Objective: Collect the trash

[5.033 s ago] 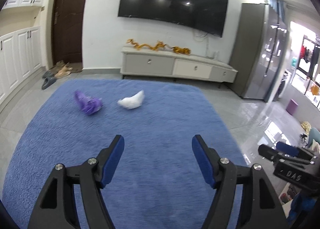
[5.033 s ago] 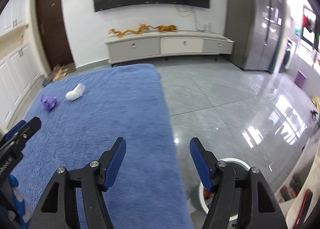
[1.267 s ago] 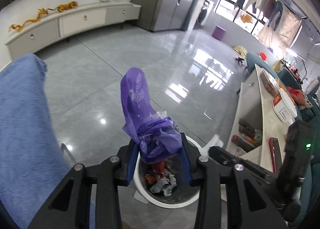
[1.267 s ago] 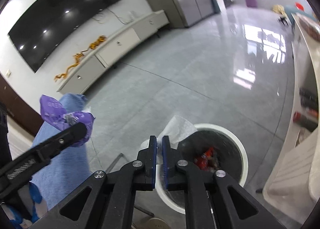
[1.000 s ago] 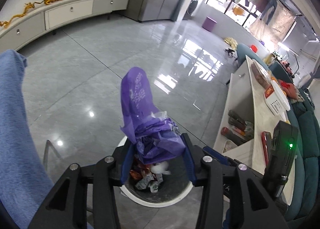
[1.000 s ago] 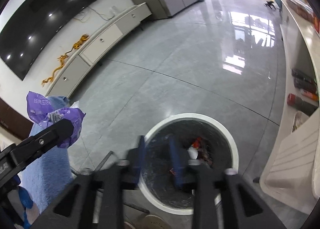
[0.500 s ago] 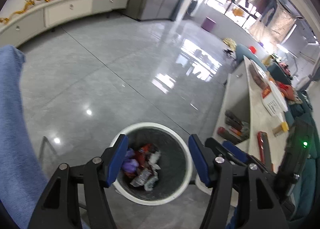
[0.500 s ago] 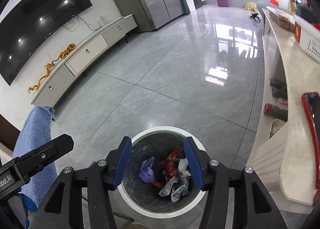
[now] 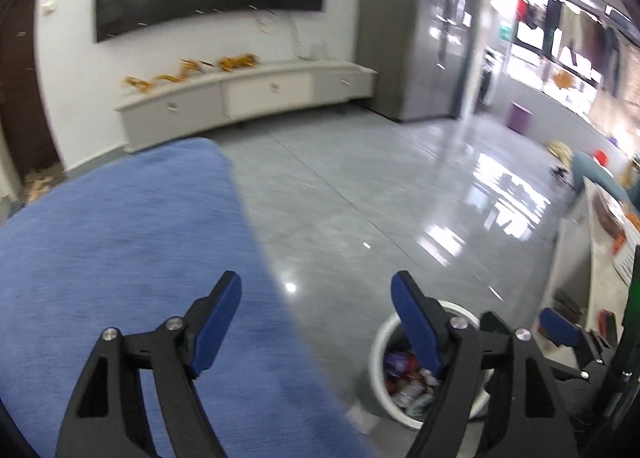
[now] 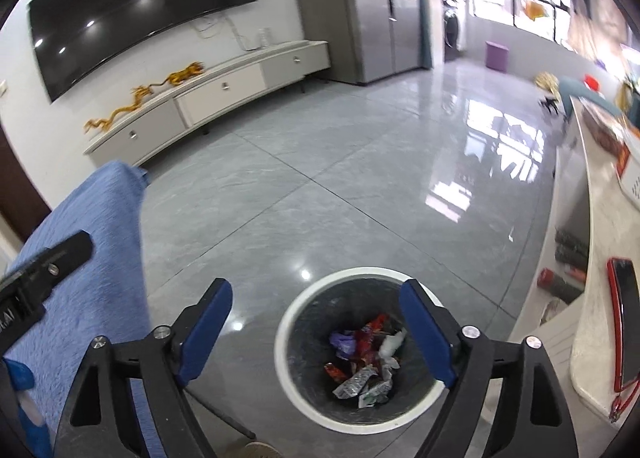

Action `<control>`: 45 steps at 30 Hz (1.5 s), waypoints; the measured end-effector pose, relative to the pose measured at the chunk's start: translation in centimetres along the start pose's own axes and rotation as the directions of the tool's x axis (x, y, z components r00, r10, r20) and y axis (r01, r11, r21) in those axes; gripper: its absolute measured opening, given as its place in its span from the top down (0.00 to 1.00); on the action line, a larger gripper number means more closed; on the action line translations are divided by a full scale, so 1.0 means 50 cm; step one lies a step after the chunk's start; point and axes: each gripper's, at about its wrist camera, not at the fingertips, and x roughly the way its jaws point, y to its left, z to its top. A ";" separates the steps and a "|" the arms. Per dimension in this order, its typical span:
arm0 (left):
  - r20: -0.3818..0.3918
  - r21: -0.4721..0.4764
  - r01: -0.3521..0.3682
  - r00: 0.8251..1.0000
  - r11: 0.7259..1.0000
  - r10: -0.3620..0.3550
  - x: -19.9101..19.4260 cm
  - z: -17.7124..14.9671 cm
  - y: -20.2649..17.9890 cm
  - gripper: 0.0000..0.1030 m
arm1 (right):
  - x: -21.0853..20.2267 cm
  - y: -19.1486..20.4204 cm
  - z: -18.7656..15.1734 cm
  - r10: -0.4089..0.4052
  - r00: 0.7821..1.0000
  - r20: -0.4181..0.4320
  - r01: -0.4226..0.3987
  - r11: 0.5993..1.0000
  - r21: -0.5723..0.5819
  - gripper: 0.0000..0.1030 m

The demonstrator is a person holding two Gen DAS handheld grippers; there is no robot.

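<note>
A white-rimmed trash bin [image 10: 298, 306] stands on the grey tile floor and holds the purple bag [image 10: 344, 341], a white wad [image 10: 392, 342] and several wrappers. My right gripper [image 10: 316, 328] is open and empty above the bin's left side. My left gripper [image 9: 316, 316] is open and empty, up over the edge of the blue cloth-covered table [image 9: 100, 242]; the bin [image 9: 378, 354] sits low at its right finger. The left gripper's finger also shows in the right wrist view [image 10: 52, 254].
A white TV cabinet [image 10: 224, 88] and wall TV [image 10: 132, 6] stand at the back, a grey fridge [image 10: 372, 6] beside them. A white counter [image 10: 592, 270] with a red-cased phone [image 10: 624, 318] runs along the right. A metal table leg [image 10: 224, 414] is beside the bin.
Both grippers dropped their trash into the bin and opened. Since half a second ago my left gripper has swung up and left, off the bin toward the blue table.
</note>
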 end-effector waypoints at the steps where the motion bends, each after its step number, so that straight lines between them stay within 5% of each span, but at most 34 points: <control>1: 0.021 -0.015 -0.035 0.999 0.999 0.035 -0.016 0.000 0.027 0.25 | -0.004 0.012 0.001 0.003 1.000 0.006 -0.003 1.000 -0.015 0.11; 6: 0.075 -0.068 -0.108 0.991 0.992 0.113 -0.069 -0.001 0.119 0.24 | -0.034 0.071 0.002 0.008 0.998 0.059 -0.004 0.998 -0.069 0.00; 16: 0.145 -0.131 -0.192 0.967 0.973 0.211 -0.154 -0.011 0.237 0.24 | -0.109 0.149 0.001 -0.008 0.983 0.184 0.031 0.992 -0.123 0.00; 24: 0.180 -0.151 -0.230 0.950 0.961 0.256 -0.188 -0.013 0.271 0.22 | -0.155 0.181 0.009 -0.033 0.960 0.279 0.080 0.984 -0.159 0.00; 29: 0.221 -0.174 -0.256 0.931 0.951 0.291 -0.215 -0.017 0.280 0.01 | -0.177 0.187 0.016 -0.041 0.942 0.333 0.099 0.982 -0.160 0.00; 45: 0.230 -0.181 -0.337 0.899 0.924 0.372 -0.218 -0.023 0.273 0.00 | -0.157 0.171 0.011 -0.064 0.939 0.338 0.114 0.985 -0.131 0.00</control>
